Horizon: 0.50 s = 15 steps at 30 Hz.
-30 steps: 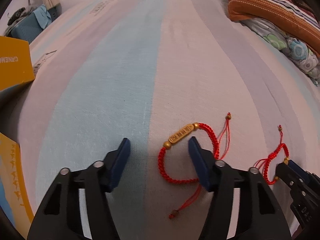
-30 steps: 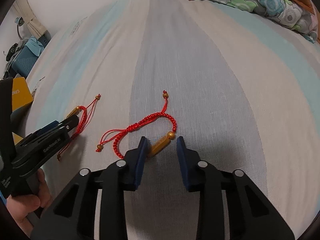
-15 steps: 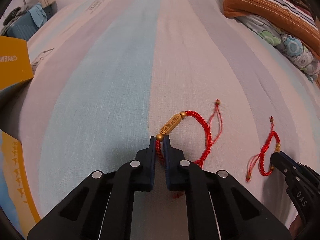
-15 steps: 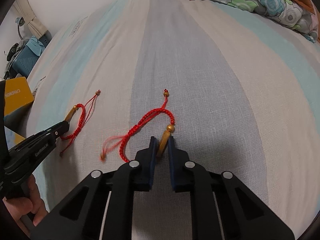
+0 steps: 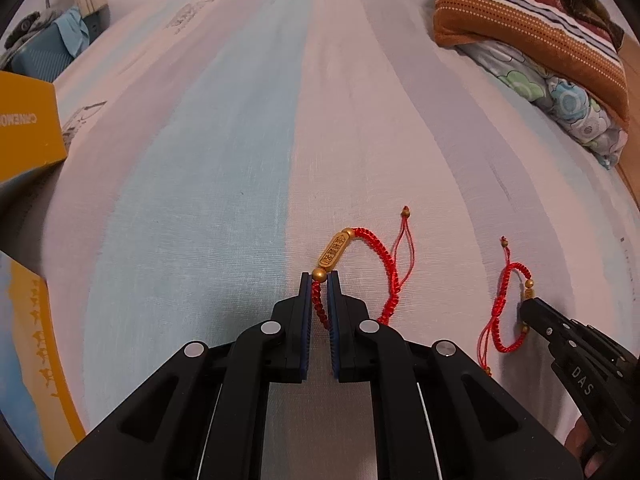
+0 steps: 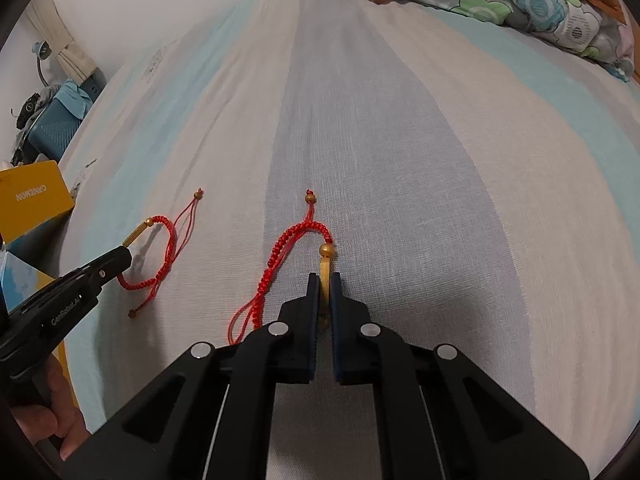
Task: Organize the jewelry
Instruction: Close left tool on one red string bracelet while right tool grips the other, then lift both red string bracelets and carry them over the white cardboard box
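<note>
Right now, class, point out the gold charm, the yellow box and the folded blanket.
gold charm point(image 5: 333, 254), left wrist view, engraved face.
yellow box point(image 5: 24, 128), left wrist view, side panel.
folded blanket point(image 5: 532, 28), left wrist view, striped edge.

Striped bed; two red bracelets, folded bedding, yellow box

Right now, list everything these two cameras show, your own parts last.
bracelets: two, red cord with gold charms; one pinched at its cord, one pinched at its gold bar, both on the bed.
bedsheet: one, blue, white and grey stripes, underneath.
folded blankets: a stack, orange striped and floral, far right.
yellow box: one, left edge.
blue suitcase: one, beyond the bed, left.
left gripper: black, blue fingers, shut.
right gripper: black, shut.
</note>
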Each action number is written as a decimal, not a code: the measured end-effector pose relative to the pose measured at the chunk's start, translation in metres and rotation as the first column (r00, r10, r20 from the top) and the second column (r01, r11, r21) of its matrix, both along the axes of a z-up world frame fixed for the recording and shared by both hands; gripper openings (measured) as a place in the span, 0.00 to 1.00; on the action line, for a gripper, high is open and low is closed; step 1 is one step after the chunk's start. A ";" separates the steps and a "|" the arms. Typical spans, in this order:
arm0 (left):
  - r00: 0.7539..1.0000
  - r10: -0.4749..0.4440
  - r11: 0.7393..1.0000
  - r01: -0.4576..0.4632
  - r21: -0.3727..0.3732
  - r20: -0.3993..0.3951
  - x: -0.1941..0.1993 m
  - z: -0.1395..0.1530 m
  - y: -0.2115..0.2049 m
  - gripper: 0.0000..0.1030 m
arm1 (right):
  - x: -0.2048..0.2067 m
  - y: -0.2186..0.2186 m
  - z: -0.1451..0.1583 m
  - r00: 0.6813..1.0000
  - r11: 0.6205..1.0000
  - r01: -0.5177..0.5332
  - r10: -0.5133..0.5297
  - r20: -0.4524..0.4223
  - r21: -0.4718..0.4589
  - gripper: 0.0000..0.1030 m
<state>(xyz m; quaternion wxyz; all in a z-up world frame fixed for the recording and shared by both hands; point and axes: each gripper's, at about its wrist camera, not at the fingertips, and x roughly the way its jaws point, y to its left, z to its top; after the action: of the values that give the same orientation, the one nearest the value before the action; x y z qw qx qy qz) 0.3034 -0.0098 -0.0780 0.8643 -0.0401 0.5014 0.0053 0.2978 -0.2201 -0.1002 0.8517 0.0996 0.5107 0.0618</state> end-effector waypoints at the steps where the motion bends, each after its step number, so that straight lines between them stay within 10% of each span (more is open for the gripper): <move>1: 1.000 0.001 1.000 -0.001 -0.003 0.003 -0.001 0.002 0.001 0.07 | -0.001 -0.002 0.001 1.000 1.000 0.001 -0.001 0.003 0.002 0.04; 15: 0.998 -0.029 0.999 0.030 -0.026 0.062 -0.017 0.035 -0.007 0.07 | -0.016 -0.004 0.032 0.996 1.000 -0.001 -0.001 0.084 0.017 0.04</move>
<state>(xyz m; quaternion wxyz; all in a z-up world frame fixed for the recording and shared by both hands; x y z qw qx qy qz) 0.2869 -0.0164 -0.0432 0.8788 -0.0444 0.4749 -0.0154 0.2815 -0.2241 -0.0685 0.8715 0.1042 0.4740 0.0702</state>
